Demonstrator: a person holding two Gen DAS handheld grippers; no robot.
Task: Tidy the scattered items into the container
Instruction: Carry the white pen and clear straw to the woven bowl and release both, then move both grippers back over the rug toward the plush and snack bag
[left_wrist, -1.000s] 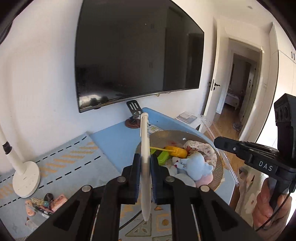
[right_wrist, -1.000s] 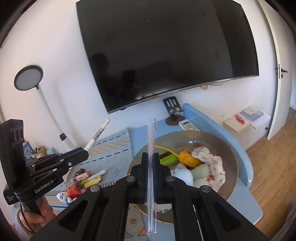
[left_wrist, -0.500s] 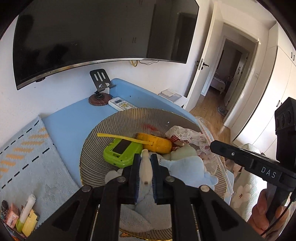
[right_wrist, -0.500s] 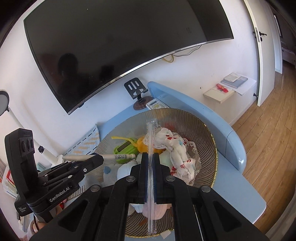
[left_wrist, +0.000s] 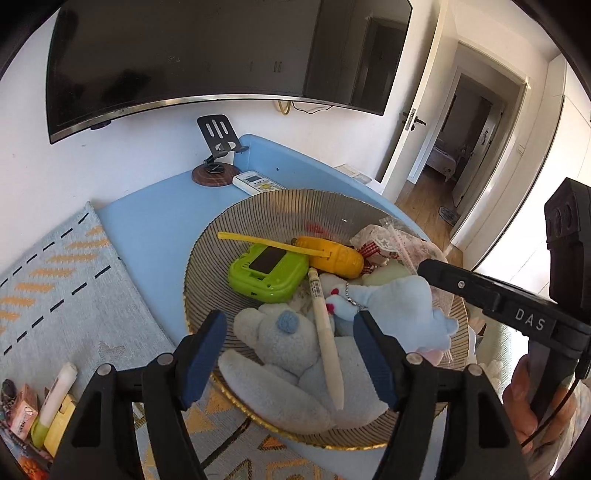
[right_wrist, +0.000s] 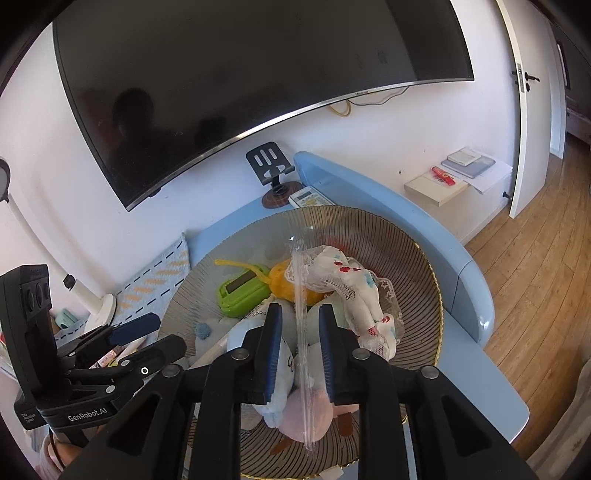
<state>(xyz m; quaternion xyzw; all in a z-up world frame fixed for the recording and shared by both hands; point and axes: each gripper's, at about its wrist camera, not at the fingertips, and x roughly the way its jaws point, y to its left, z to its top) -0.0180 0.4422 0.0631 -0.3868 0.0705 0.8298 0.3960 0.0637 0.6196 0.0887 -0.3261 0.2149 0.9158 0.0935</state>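
A wide ribbed bowl on the blue table holds plush toys, a green device, an orange toy and a lace cloth. My left gripper hangs open just above the bowl. A cream pen lies loose on the plush toys between its fingers. My right gripper is open over the bowl's middle. A clear wrapped straw stands upright in the gap, touching neither pad. In the right wrist view the left gripper shows at lower left.
A phone stand and a white remote sit behind the bowl under the wall TV. Small items lie on the patterned mat at left. A lamp base stands beyond. A doorway opens at right.
Both grippers tipped down over the bowl. The left one opened and the pen now lies in the bowl. The right one's jaws parted from the straw.
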